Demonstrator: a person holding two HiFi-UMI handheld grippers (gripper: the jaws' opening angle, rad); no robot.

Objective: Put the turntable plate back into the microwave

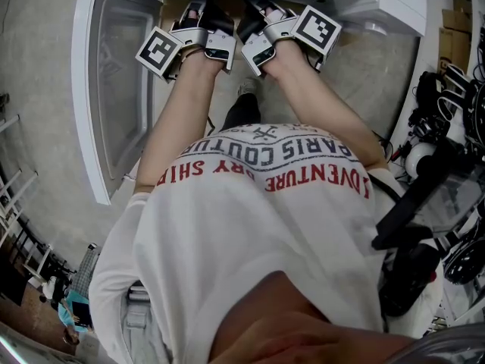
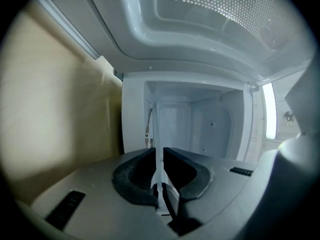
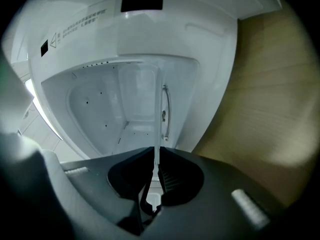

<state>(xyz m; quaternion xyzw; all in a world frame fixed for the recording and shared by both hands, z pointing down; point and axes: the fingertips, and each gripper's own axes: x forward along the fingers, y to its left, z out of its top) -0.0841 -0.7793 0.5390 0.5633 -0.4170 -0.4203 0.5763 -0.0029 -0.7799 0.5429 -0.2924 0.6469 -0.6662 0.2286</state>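
My left tongs point(image 2: 159, 156) and right tongs point(image 3: 156, 156) are each clamped on the rim of the glass turntable plate point(image 2: 156, 129), edge-on between the jaws, with the open microwave point(image 2: 200, 124) straight ahead. I'd hold the 2 grips level, slide it in and lower it centred before releasing

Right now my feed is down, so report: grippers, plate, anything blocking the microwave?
Left gripper and right gripper both shut on the turntable plate, seen edge-on. Microwave cavity ahead, door open. Nothing seen in the way.
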